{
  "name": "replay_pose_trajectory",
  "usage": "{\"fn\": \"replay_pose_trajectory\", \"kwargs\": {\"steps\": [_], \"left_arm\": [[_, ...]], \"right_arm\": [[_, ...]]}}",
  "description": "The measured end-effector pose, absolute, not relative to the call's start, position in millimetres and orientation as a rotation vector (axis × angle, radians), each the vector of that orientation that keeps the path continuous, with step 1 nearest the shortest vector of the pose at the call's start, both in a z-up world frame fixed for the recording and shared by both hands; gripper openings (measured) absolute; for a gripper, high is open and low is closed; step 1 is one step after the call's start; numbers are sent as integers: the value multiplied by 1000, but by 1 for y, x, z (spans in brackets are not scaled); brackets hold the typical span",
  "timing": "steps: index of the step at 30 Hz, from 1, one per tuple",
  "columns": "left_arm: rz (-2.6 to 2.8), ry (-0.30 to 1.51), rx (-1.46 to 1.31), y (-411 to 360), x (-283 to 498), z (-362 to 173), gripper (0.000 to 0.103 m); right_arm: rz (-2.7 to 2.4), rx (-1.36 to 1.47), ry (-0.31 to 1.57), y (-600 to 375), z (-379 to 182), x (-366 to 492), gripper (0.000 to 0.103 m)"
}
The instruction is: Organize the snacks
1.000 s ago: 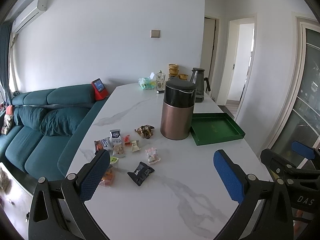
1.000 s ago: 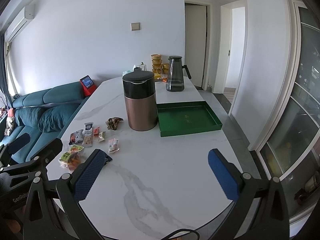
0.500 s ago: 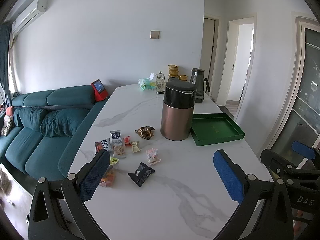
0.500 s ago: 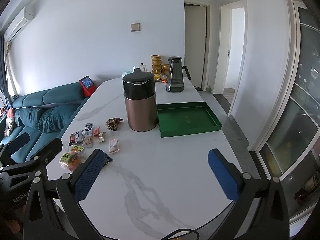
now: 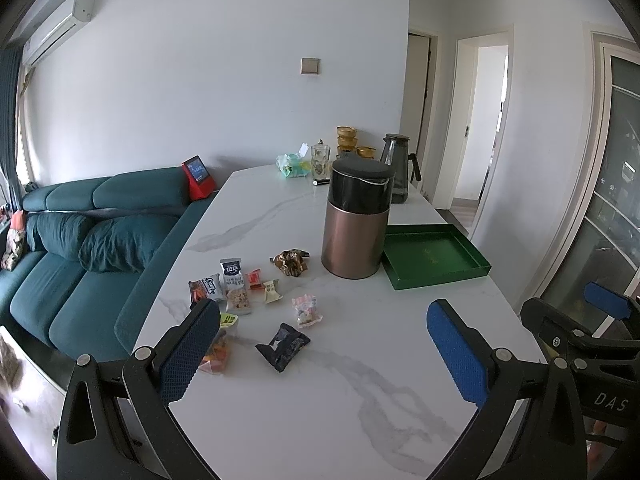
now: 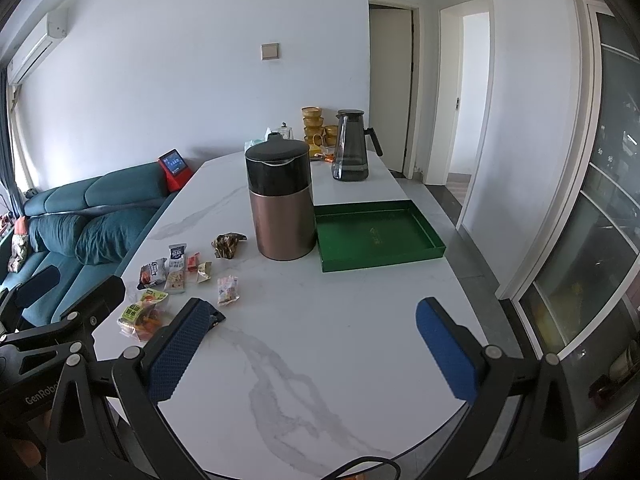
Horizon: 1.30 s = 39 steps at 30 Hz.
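Observation:
Several small snack packets point(image 5: 240, 292) lie scattered on the left part of the white marble table point(image 5: 320, 392). Among them are a black packet point(image 5: 283, 346), a pink one point(image 5: 306, 311) and a brown crumpled wrapper point(image 5: 291, 262). The same snack packets point(image 6: 176, 276) show at the left in the right wrist view. An empty green tray point(image 5: 432, 256) point(image 6: 374, 234) sits right of a copper canister point(image 5: 356, 220) point(image 6: 282, 200). My left gripper point(image 5: 320, 354) stands open above the table's near end, nothing between its fingers. My right gripper point(image 6: 308, 350) is open too, further right.
A dark glass pitcher point(image 6: 352, 146), stacked yellow bowls point(image 6: 314, 124), a glass jar point(image 5: 320, 158) and a tissue pack point(image 5: 292, 162) stand at the table's far end. A teal sofa point(image 5: 92, 232) runs along the left edge. The table's right edge drops to the floor.
Both views have shifted very slightly, nearly still. The grippers stay open and no snack has moved.

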<state>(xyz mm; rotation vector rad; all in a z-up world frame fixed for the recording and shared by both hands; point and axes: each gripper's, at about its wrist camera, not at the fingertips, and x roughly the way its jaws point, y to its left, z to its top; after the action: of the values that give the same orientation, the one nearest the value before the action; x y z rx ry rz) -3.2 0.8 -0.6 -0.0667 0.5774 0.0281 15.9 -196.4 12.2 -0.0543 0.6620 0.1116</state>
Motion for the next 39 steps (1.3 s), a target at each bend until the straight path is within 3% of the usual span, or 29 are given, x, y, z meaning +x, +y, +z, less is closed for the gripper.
{"fn": "replay_pose_trajectory", "kwargs": {"steps": [16,39], "left_arm": [[45,624,-102,19,20,-19,102],[287,807,-133,121,110,-119,102]], "right_arm": [[141,-94,710,-180,-9,37,103],[406,-187,997,-70,-111,195,103]]}}
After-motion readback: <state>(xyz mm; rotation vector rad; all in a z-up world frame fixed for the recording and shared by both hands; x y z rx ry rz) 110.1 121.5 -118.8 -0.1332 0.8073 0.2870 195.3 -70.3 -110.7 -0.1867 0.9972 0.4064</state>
